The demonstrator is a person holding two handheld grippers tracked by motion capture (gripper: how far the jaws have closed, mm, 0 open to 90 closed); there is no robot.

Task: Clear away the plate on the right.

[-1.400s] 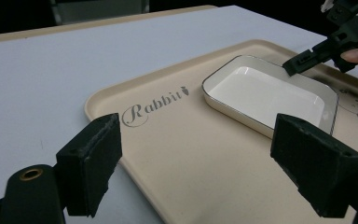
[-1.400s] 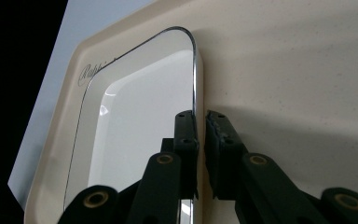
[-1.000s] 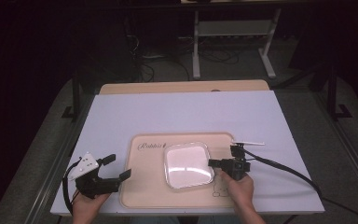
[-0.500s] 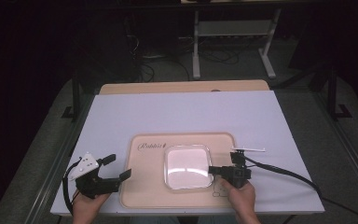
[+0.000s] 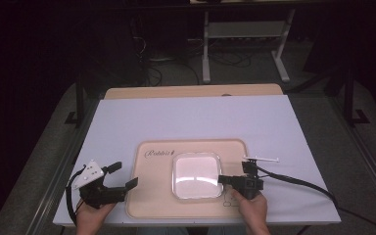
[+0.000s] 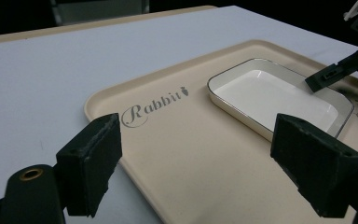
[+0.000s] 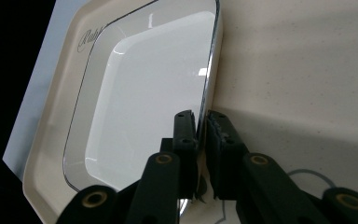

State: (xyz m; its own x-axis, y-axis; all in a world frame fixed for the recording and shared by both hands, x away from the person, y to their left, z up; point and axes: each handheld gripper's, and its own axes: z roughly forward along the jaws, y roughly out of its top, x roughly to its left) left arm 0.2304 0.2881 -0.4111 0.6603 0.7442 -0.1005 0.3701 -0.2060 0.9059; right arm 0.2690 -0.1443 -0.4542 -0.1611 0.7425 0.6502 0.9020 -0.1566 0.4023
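One white dish (image 7: 144, 93) | rim between right hand-held gripper (image 7: 201, 122) jaws | on tray (image 7: 298, 70)

Jaws astride white dish (image 7: 149, 93) rim

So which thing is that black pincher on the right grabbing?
Find the beige tray on the white table. On it sits a shiny white square dish with rounded corners and a thin dark rim line. The right gripper pinches its edge; the tray has "Rabbit" writing, the dish is plain.
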